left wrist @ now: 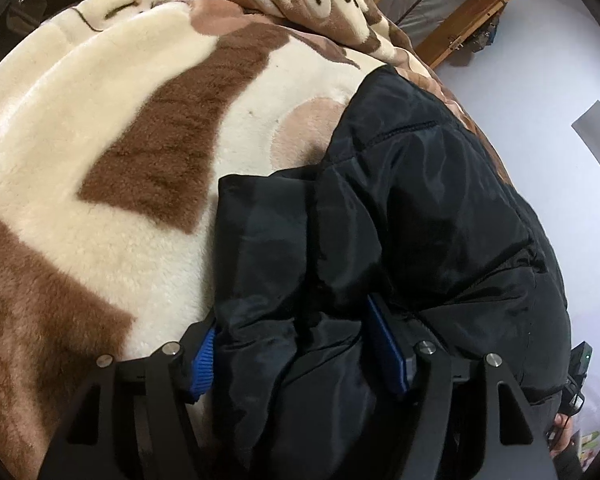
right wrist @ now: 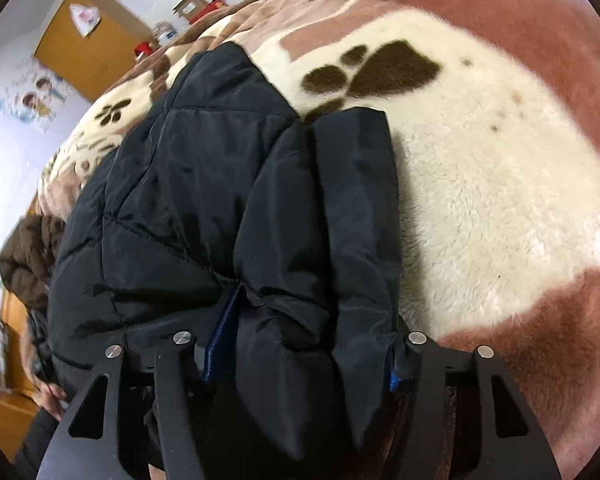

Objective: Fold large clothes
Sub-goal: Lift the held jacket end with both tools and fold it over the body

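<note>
A black padded jacket (left wrist: 412,216) lies bunched on a cream and brown plush blanket (left wrist: 100,152). My left gripper (left wrist: 296,344) has a thick fold of the jacket between its blue pads (left wrist: 388,344) and is shut on it. In the right wrist view the same jacket (right wrist: 204,184) lies folded over itself. My right gripper (right wrist: 304,340) is shut on a thick fold of the jacket, with its blue pads (right wrist: 220,332) on either side. The fingertips of both grippers are hidden in the fabric.
The blanket (right wrist: 480,168) covers the bed, with paw prints. A wooden frame (left wrist: 460,12) and white wall lie beyond the bed. A wooden door (right wrist: 88,44), small items (right wrist: 164,36) and a brown garment (right wrist: 28,256) sit at the left.
</note>
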Available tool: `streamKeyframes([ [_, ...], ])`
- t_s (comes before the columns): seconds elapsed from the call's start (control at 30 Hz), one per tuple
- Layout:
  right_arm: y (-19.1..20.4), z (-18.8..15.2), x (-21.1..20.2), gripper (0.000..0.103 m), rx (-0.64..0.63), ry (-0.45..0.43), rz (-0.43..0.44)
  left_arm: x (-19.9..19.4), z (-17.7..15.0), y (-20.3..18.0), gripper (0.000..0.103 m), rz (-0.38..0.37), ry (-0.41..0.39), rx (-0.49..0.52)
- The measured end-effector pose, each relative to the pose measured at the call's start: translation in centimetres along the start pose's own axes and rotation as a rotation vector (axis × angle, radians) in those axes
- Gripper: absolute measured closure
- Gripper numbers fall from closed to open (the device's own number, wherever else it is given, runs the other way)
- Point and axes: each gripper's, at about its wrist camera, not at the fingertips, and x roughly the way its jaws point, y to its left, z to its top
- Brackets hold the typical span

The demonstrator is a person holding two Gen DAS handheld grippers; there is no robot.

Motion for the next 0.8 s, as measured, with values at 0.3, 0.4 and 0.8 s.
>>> streamKeyframes([
  [0.3, 1.3, 1.5, 0.9, 0.064, 0.004, 0.023, -0.011, 0.5, 1.0, -2.4, 0.064, 0.044, 0.004, 0.06],
  [0.4, 2.5, 1.3, -1.2, 0.075, -0.027, 0.005, -0.029, -1.6, 1.0, -3.9, 0.074, 0.099, -0.023, 0.118],
  [0.8, 5.8, -1.6, -10.9, 0.081, -0.111, -0.111, 0.048, -14.6, -1.8, -8.1, 0.077, 0.044, -0.204, 0.237],
])
